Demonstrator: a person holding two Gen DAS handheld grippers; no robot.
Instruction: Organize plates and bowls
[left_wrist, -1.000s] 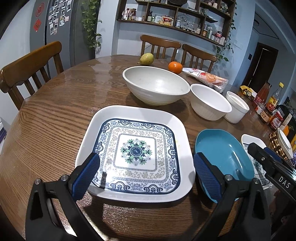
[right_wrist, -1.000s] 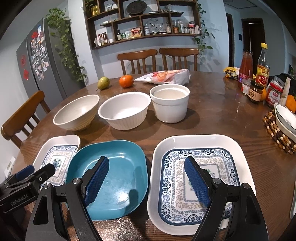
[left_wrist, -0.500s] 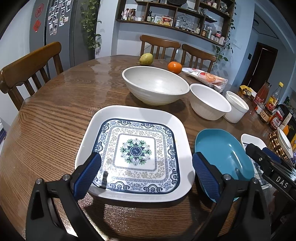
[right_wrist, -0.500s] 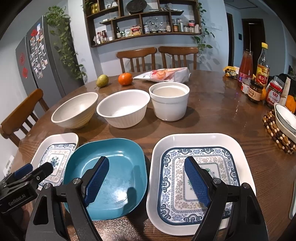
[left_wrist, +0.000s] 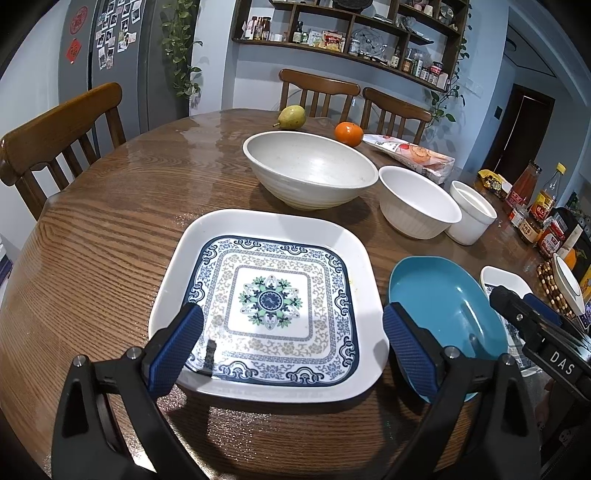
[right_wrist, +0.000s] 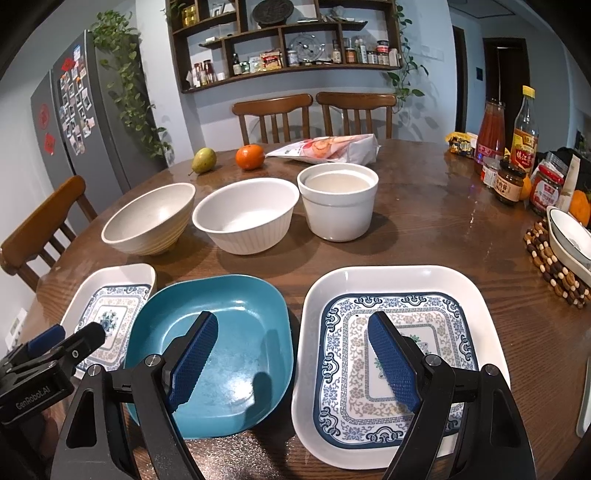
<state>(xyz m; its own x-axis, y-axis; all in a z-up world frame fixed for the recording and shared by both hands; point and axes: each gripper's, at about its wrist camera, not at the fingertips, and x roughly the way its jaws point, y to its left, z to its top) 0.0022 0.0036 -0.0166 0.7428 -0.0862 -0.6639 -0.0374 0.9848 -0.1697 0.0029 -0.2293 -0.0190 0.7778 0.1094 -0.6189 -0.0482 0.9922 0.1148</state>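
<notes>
The round wooden table (left_wrist: 110, 229) carries everything here. Largest of the dishes are two square white plates with blue patterned centres, both empty: one plate (left_wrist: 269, 302) lies straight ahead of the left gripper (left_wrist: 291, 343), its near edge between the blue pads, and the other patterned plate (right_wrist: 399, 354) lies under and just beyond the right pad of the right gripper (right_wrist: 295, 362). Between them sits the teal square plate (right_wrist: 218, 350), empty apart from a faint wet sheen, its near half under the right gripper's left pad and just outside the left gripper's right pad. Beyond the jaws stands a row of three empty vessels: a wide cream ribbed bowl (left_wrist: 310, 173) directly past the left gripper's plate, a white fluted bowl (right_wrist: 245, 218) beside it, and a straight-sided white pot (right_wrist: 338, 201) to the right of that, its inside showing a dull pale bottom. Farther still lie a snack bag (right_wrist: 328, 147), an orange (right_wrist: 250, 157) and a pear (right_wrist: 203, 160). Far right of the right gripper, a small white bowl (right_wrist: 570, 236) rests on a beaded trivet (right_wrist: 554, 269), near jars and sauce bottles (right_wrist: 524, 129). The left gripper's jaws stand wide but are closing slightly, touching nothing; the right gripper's jaws are spread wide and hover above the plates, holding nothing.
</notes>
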